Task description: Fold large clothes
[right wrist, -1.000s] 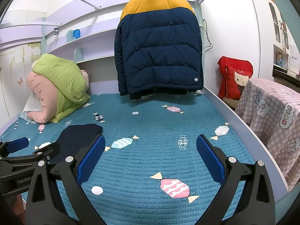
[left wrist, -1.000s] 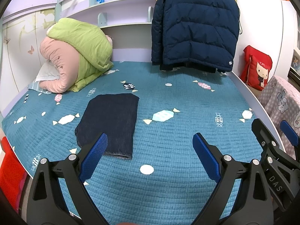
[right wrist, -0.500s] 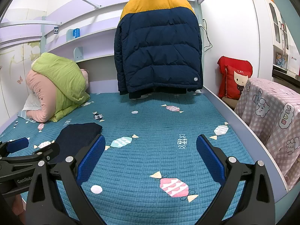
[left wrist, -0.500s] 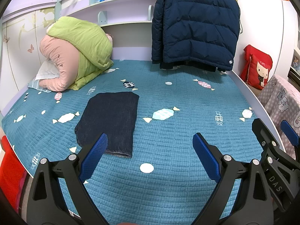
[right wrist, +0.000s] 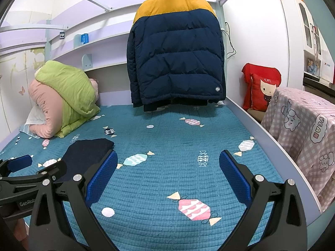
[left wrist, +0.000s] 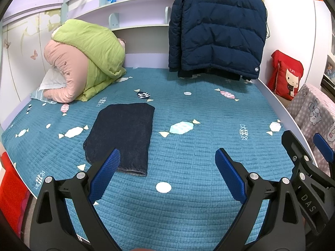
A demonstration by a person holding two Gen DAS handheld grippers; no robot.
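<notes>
Both claws are hanging wide apart with nothing in them: left gripper (left wrist: 167, 163) at the bottom of its frame, right gripper (right wrist: 168, 165) same deal. The folded dark garment (left wrist: 122, 135) lies flat on the teal bedspread (left wrist: 199, 146), centre-left. A navy and yellow puffer jacket (right wrist: 177, 56) hangs at the top centre

1 folded garment (left wrist: 123, 133), 1 jacket (right wrist: 178, 58), 2 grippers (left wrist: 167, 167) (right wrist: 168, 172), approx 2 quilts (left wrist: 83, 62).
</notes>
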